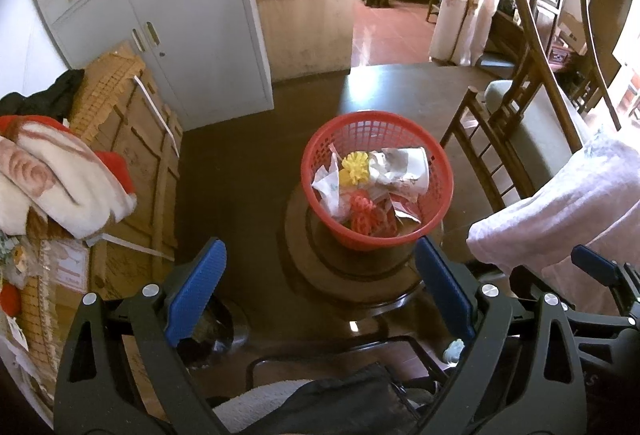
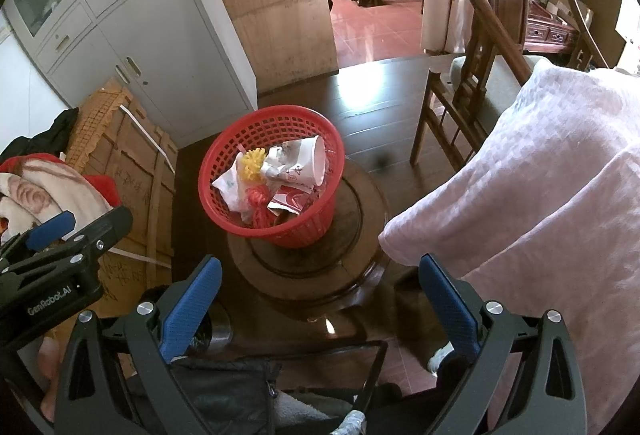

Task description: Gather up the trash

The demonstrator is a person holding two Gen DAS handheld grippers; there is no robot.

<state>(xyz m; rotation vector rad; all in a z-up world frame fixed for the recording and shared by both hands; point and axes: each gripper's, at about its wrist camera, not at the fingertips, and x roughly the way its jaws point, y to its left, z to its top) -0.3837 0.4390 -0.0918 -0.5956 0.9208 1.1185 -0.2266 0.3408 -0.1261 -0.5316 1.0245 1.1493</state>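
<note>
Two open grippers (image 1: 320, 291) (image 2: 320, 309), one red basket (image 1: 440, 191), one cup (image 1: 416, 167)

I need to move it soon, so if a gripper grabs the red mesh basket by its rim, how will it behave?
The red mesh basket looks like thin plastic lattice, so its rim probably flexes when pinched. Its load, a paper cup and crumpled wrappers, looks light. Standing on a round wooden stool, it would likely slide if nudged.
</note>
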